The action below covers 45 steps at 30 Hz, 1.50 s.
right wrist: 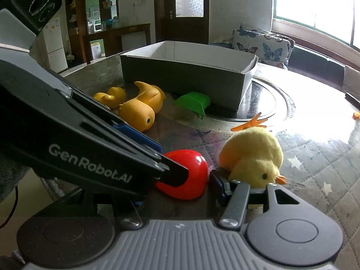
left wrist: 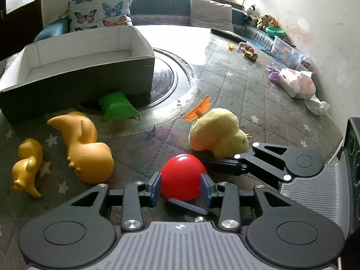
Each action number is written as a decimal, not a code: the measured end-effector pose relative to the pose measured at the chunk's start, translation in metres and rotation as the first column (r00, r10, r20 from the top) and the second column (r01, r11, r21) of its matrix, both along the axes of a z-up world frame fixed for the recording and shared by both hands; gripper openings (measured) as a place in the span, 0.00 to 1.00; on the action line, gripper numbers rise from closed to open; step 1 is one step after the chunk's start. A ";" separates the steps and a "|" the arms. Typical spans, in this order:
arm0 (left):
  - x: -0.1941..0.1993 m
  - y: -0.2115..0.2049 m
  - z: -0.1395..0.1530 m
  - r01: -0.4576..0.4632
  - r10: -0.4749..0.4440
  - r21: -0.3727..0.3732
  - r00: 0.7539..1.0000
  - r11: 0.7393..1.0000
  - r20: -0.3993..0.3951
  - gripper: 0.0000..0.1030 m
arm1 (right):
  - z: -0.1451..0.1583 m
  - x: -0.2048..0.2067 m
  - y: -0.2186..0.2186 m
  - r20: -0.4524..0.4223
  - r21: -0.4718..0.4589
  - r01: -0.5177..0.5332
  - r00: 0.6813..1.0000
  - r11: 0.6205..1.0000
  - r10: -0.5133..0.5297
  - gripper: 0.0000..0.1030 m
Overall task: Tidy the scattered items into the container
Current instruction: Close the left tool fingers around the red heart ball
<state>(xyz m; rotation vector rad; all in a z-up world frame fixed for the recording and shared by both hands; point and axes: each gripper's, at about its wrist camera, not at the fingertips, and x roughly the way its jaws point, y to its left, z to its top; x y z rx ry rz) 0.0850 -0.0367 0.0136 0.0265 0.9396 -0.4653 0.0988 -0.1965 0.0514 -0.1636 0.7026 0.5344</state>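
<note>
My left gripper [left wrist: 181, 185] is shut on a red dome-shaped toy [left wrist: 182, 175], its blue pads on both sides; the toy rests on the table mat. The toy also shows in the right wrist view [right wrist: 191, 173]. My right gripper [right wrist: 180, 180] is low beside it, next to the yellow plush chick [right wrist: 254, 155]; the left gripper hides one finger, so its opening is unclear. Its arm shows in the left wrist view [left wrist: 258, 162]. The chick [left wrist: 216, 132] lies just right of the red toy. The grey open box [left wrist: 74, 67] stands behind.
Two orange rubber ducks [left wrist: 85, 146] [left wrist: 27, 166] and a green toy [left wrist: 118, 108] lie in front of the box. An orange plastic piece [left wrist: 198, 110] lies behind the chick. Bags and small toys [left wrist: 294, 83] sit at the far right. A black turntable [left wrist: 166, 78] is at centre.
</note>
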 end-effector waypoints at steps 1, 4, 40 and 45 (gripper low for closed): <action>0.001 0.001 0.000 0.001 -0.002 -0.003 1.000 1.000 -0.004 0.40 | 0.000 0.000 0.000 0.003 -0.002 -0.003 1.000 1.000 0.003 0.55; 0.002 0.002 0.000 -0.001 0.001 -0.001 1.000 1.000 -0.005 0.40 | 0.000 0.001 0.003 0.004 -0.009 -0.001 1.000 1.000 0.001 0.54; 0.009 0.019 0.013 0.023 -0.025 -0.076 0.999 0.997 -0.035 0.40 | 0.017 -0.006 0.005 0.070 -0.018 -0.006 0.997 1.000 0.007 0.52; 0.018 0.022 0.012 0.008 -0.011 -0.076 0.999 0.997 -0.042 0.38 | 0.018 -0.002 0.005 0.056 -0.019 -0.006 0.998 1.000 0.007 0.32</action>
